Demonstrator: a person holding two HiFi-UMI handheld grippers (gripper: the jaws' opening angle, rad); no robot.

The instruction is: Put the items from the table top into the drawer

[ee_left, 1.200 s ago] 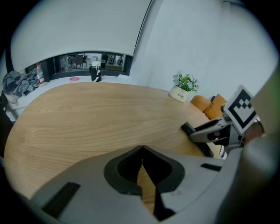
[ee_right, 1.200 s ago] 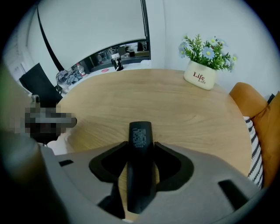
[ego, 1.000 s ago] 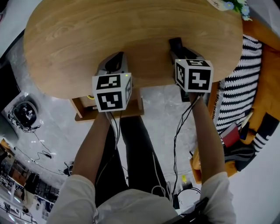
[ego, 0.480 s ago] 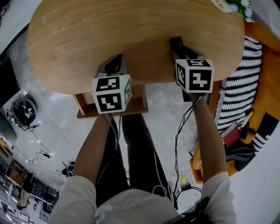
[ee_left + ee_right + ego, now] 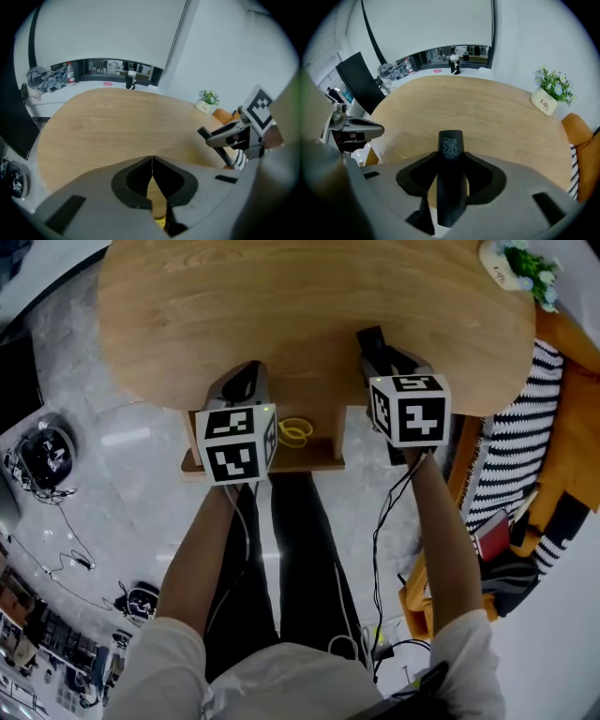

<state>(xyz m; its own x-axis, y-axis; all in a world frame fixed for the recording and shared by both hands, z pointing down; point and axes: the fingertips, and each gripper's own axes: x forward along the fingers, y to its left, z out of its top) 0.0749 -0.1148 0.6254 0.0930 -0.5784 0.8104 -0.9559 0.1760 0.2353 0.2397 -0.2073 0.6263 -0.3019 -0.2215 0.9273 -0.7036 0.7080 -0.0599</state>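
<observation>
So the right gripper [image 5: 451, 160] is clamping a slim black stick [image 5: 451, 140] around its middle, hovering over the table [image 5: 281, 315] edge. It's looking rigid, light and a bit slick. The left gripper [image 5: 152, 161] is sitting pinched closed on nothing above the open drawer [image 5: 321, 444].

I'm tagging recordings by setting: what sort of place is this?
Probably an office or lab lounge corner: a round wooden table with a small potted plant, an orange seat with a striped cushion, and cabled equipment on the pale floor.
</observation>
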